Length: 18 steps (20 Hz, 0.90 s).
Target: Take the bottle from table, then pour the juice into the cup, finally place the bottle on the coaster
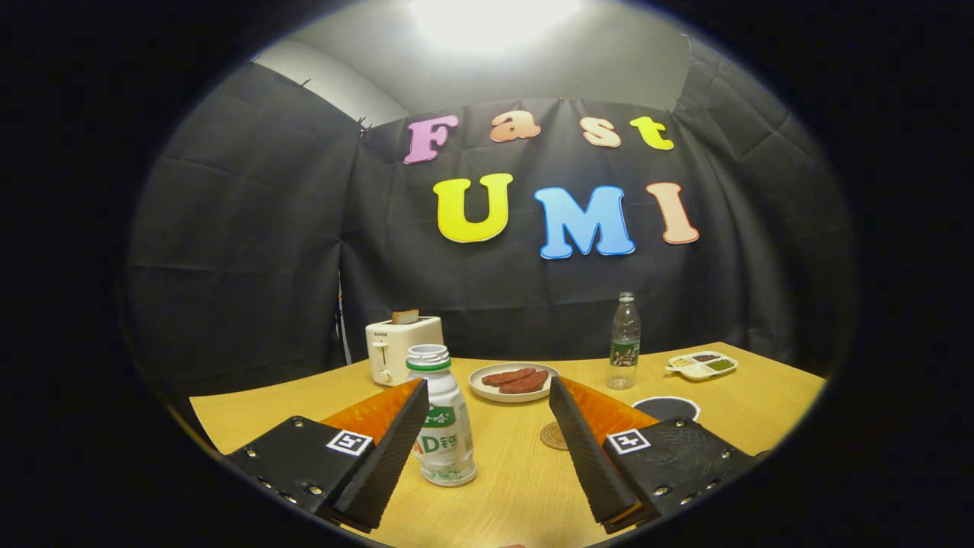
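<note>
Two fingers of the gripper stand wide apart above the near part of the wooden counter, clamped on nothing. Between them, close against the inner face of the left finger, stands the juice bottle: a small, pale, upright plastic bottle with a white screw cap, a green band under the cap and a green and orange label. Whether the left finger touches it cannot be told; the right finger is well apart from it.

Just beyond the right finger lies a round cork coaster, partly hidden by that finger. Farther right, past the same finger, sits the cup, seen from above with a white rim and a dark inside.

Farther off, near the middle of the counter, a white plate carries two reddish-brown slices. To its left, at the far left corner, a white toaster holds a piece of toast sticking out of its slot. To the right of the plate stands a clear, tall water bottle with a dark label, upright, and beyond it to the right a small white divided tray with bits of food in its compartments.
</note>
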Each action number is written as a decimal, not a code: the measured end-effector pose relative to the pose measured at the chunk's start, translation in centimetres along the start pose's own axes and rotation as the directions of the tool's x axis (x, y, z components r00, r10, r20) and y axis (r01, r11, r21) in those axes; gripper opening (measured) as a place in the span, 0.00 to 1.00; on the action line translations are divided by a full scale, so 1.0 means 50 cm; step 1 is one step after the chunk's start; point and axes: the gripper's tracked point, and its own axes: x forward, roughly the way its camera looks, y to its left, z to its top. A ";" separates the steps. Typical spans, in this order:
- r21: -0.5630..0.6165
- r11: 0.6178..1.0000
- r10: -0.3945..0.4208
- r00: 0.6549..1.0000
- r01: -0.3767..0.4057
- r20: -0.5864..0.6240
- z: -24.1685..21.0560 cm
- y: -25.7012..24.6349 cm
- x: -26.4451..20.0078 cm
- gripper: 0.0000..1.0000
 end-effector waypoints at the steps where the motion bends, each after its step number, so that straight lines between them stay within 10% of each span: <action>1: -0.001 1.000 0.007 1.000 -0.007 -0.007 -0.013 0.012 0.011 0.96; 18: 0.057 0.998 -0.006 0.993 0.013 -0.117 -0.150 0.077 0.148 0.94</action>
